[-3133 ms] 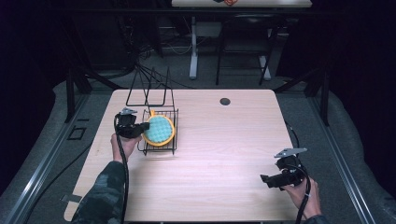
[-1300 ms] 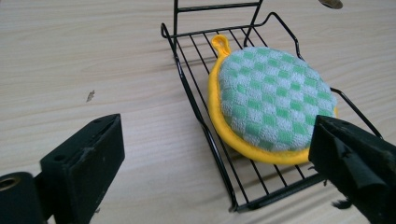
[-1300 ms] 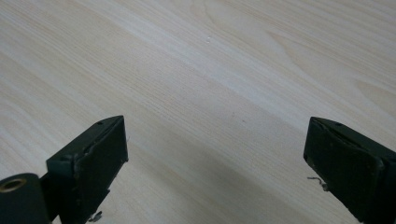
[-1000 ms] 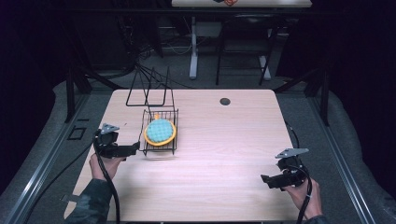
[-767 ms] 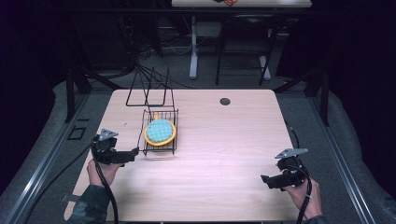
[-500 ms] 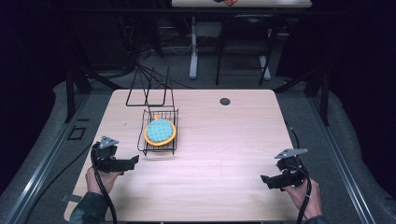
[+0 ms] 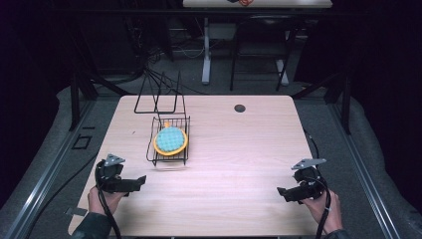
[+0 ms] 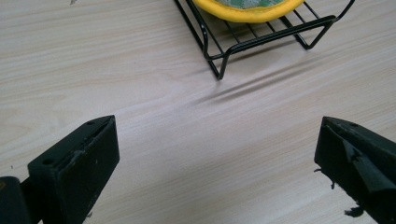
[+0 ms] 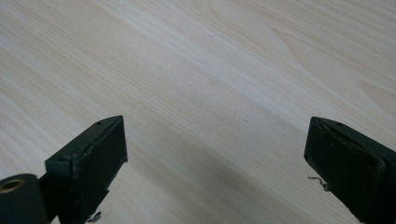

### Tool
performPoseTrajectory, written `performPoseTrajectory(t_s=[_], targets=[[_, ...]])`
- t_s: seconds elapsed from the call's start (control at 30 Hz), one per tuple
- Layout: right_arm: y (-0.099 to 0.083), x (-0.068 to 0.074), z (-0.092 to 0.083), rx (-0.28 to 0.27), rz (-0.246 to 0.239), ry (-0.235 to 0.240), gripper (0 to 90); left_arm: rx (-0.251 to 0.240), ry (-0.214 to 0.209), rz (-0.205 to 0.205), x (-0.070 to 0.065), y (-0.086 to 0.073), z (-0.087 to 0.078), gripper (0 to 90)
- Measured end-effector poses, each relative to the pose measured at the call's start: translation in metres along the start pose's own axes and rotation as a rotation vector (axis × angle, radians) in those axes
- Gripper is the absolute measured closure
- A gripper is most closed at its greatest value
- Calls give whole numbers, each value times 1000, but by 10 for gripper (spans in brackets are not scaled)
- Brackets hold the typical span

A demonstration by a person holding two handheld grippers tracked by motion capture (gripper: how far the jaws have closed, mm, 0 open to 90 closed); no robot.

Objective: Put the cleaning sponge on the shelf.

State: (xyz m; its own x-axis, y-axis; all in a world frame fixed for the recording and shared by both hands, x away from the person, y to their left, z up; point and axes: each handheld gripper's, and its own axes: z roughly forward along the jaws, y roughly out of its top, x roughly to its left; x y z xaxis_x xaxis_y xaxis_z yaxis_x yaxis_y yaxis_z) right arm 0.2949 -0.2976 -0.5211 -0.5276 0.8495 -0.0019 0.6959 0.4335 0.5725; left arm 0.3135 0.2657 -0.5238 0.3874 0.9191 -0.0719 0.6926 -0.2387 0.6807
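Observation:
A black wire rack (image 7: 170, 145) stands on the wooden table (image 7: 239, 149), left of centre. In it lies a yellow plate (image 7: 170, 141) with a teal checked top. My left gripper (image 7: 139, 180) is near the table's front left corner, below and left of the rack, open with nothing between its jaws. In the left gripper view the rack's front corner (image 8: 219, 56) and the plate's yellow rim (image 8: 243, 13) lie ahead of the wide-apart jaws. Near the front right corner my right gripper (image 7: 281, 192) is open too, over bare wood (image 9: 210, 93).
A second, taller black wire frame (image 7: 159, 92) stands behind the rack at the table's far left. A small dark round cap (image 7: 240, 108) sits at the far centre. Dark floor, table legs and cables lie beyond the table.
My left gripper has let go at the rack and drawn back toward the table's front left corner. The plate stays in the rack. The right gripper has hardly moved.

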Motion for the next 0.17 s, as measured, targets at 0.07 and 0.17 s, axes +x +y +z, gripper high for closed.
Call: performPoseTrajectory(t_s=[0.07, 0.17], targets=[[-1, -1, 1, -2, 2, -3, 52, 0, 1, -5, 0, 0, 1, 1], [-1, -1, 1, 1, 0, -3, 53, 5, 0, 0, 0, 0, 2, 1]])
